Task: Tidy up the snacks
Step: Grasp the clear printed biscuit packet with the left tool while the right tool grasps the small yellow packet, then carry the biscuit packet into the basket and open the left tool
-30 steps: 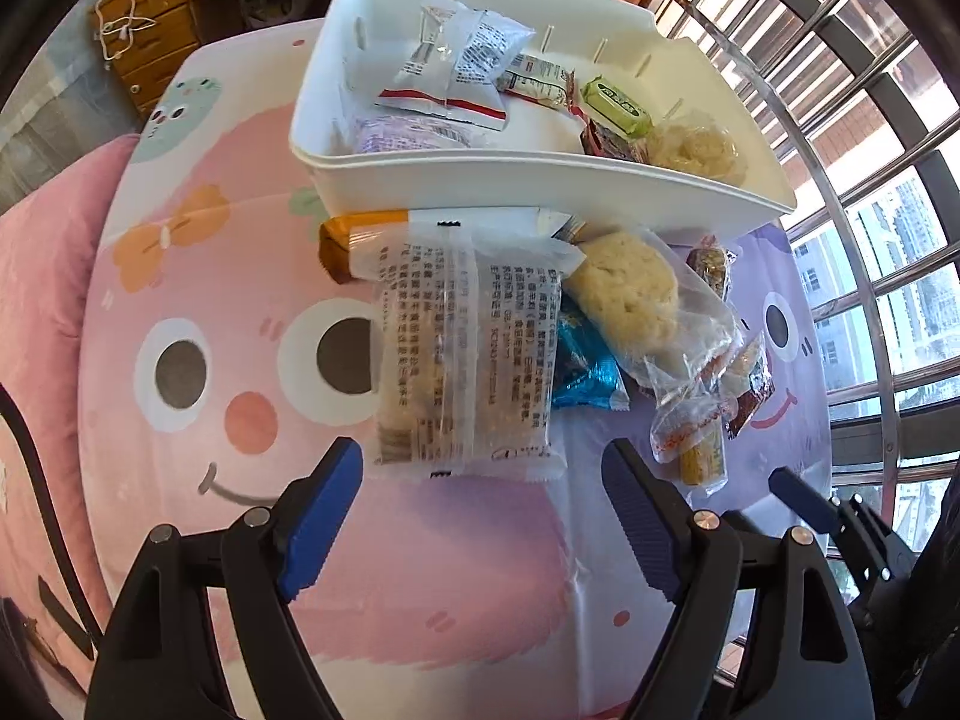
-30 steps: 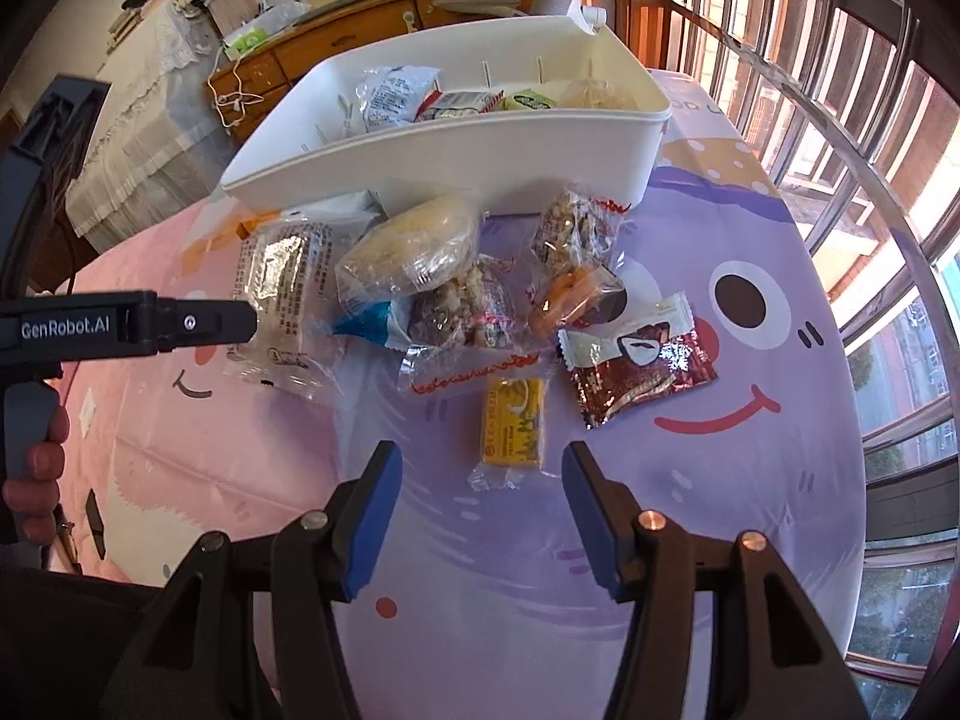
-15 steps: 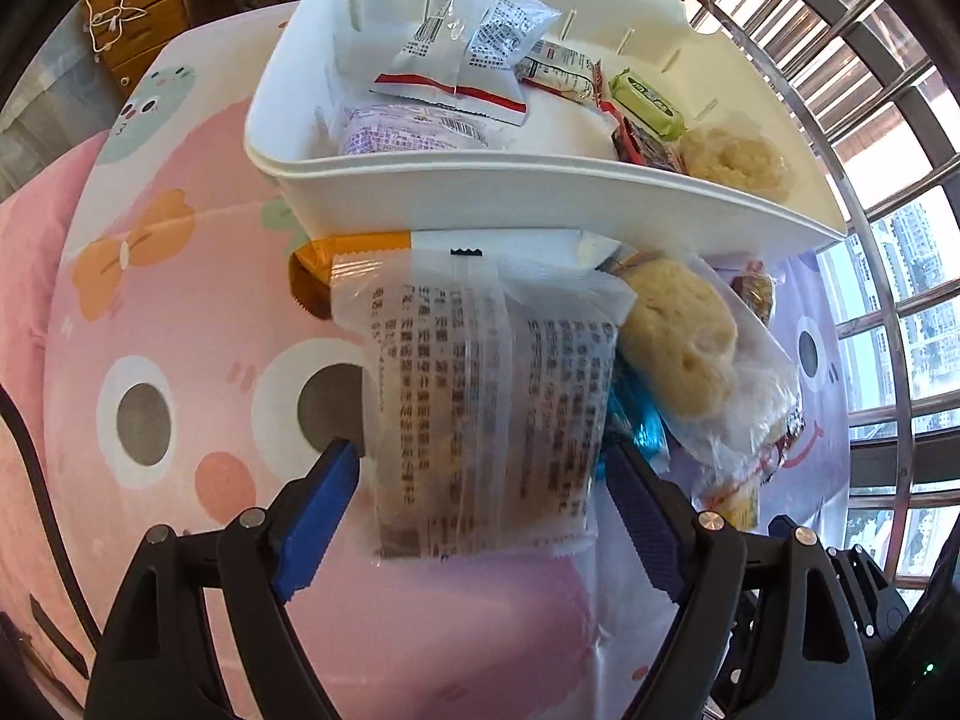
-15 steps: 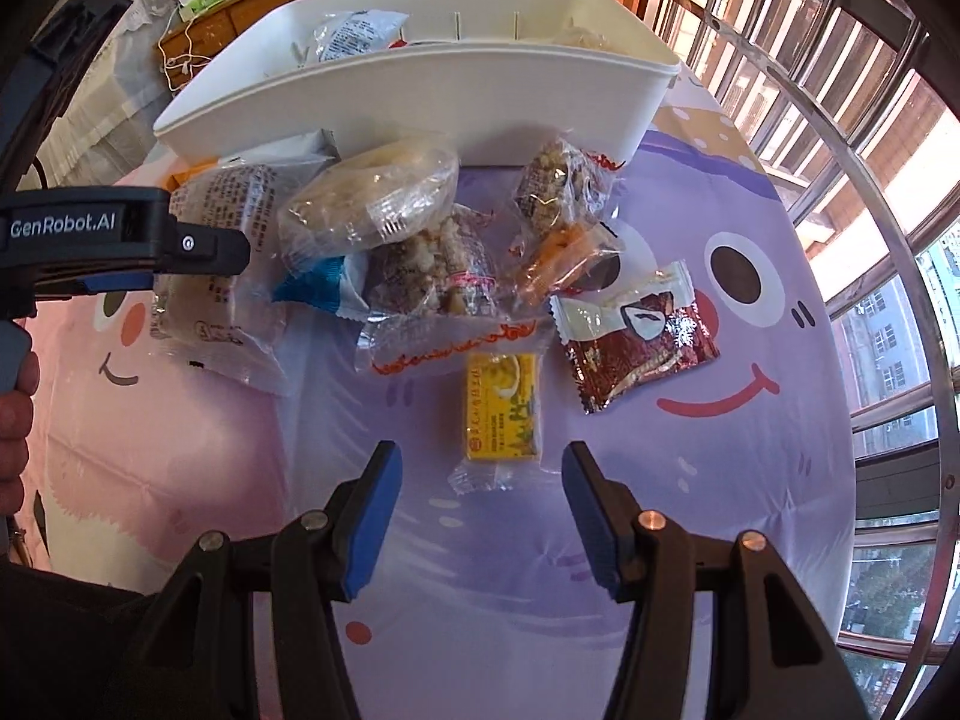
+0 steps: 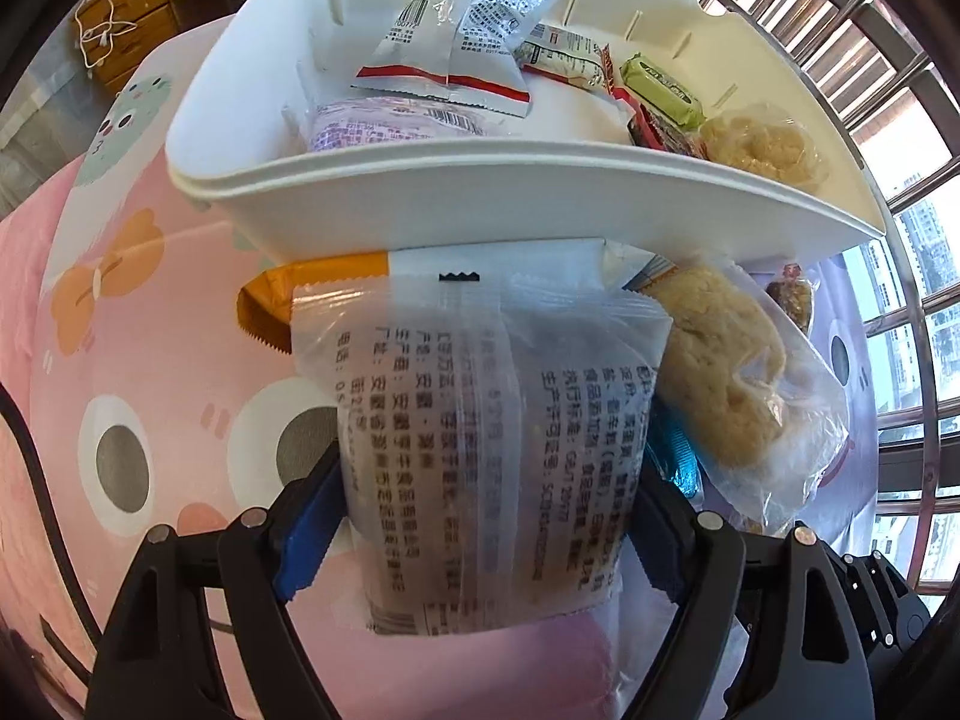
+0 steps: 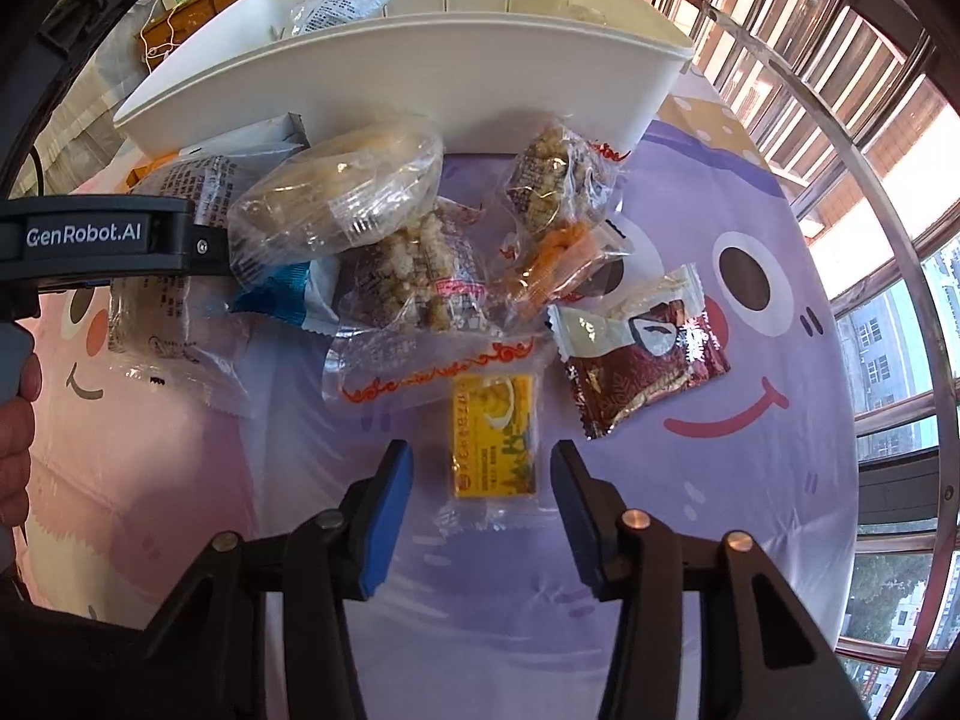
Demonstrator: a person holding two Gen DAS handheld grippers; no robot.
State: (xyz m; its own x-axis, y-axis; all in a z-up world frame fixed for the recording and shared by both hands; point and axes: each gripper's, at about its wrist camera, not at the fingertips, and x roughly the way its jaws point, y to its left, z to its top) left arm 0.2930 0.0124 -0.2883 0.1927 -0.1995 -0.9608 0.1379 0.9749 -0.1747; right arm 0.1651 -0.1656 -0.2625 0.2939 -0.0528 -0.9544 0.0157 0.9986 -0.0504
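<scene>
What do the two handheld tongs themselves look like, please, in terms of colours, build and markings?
Both the left tongs and the right tongs have matte black linkage arms with silver rivets and blue pads on the fingers. In the right wrist view, the left unit's black body carries white "GenRobot.AI" lettering, a thin black cable runs beside it, and a bare hand shows at the edge.

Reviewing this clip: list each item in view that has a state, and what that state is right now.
left gripper: shut on clear printed packet
clear printed packet: gripped at both sides
right gripper: open, straddling yellow packet
yellow packet: flat on cloth, untouched
white bin: open-topped, holding snacks
round cake bag: sealed, outside bin
</scene>
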